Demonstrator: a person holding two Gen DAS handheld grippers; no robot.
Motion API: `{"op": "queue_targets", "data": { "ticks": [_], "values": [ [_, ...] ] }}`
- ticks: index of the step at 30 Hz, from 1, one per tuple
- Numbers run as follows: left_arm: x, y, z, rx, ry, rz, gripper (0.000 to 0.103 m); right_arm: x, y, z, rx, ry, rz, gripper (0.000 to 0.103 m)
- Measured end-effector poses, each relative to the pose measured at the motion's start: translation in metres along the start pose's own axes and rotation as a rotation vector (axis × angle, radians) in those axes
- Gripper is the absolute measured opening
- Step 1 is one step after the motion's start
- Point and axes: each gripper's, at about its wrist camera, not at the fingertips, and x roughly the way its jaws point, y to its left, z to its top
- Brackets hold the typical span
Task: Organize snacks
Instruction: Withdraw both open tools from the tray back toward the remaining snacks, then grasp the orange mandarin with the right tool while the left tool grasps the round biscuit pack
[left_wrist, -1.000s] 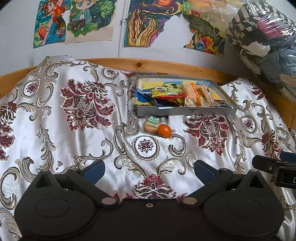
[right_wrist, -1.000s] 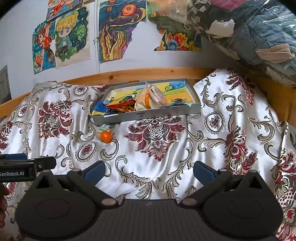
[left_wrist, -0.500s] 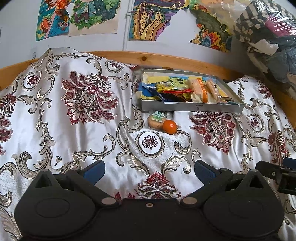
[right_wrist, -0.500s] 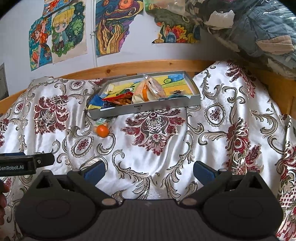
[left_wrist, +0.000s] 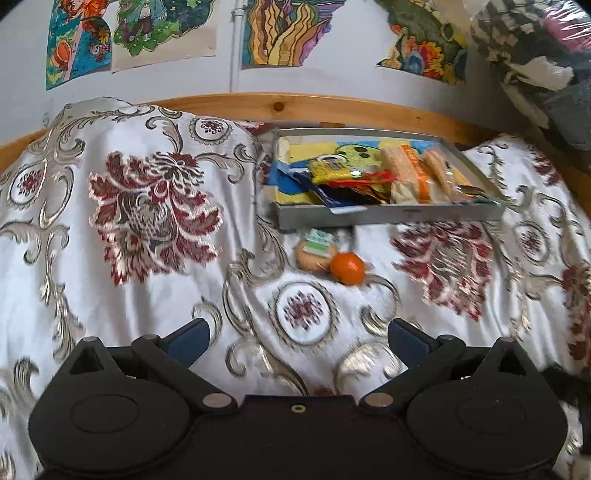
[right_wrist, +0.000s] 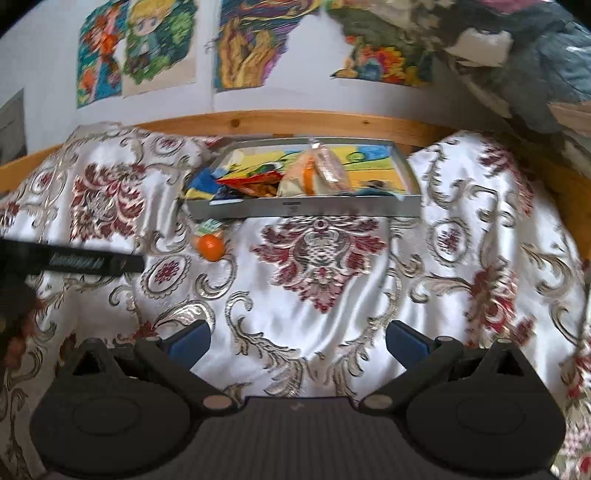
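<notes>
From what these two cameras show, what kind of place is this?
Probably a bedroom: a white satin bedspread with dark red flowers against a wooden bed rail, and colourful hand-painted pictures on the wall.

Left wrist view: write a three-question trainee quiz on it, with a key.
1. True or false: the orange lies inside the tray.
2. Which item touches the orange? A) the round wrapped snack B) a spoon C) a cup
3. Fill in: the left gripper is ____ and holds nothing.

Key:
1. False. The orange lies on the cloth in front of the tray.
2. A. The snack sits against the orange, beside it.
3. Open. The right gripper is open as well.
</notes>
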Motion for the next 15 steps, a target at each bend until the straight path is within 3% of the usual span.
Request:
{"op": "queue_targets", "data": {
  "ticks": [7,15],
  "values": [
    [0.032,0.018,0.026,-0.022,-0.032,0.001,0.102,0.037,0.021,0.016,-0.102,0.007,0.037,0.103],
    [0.065,0.034,0.042,0.038,-0.071,-0.086,0.102,0.096,0.047,0.038,-0.193,-0.025,0.082,0.103]
  ]
}}
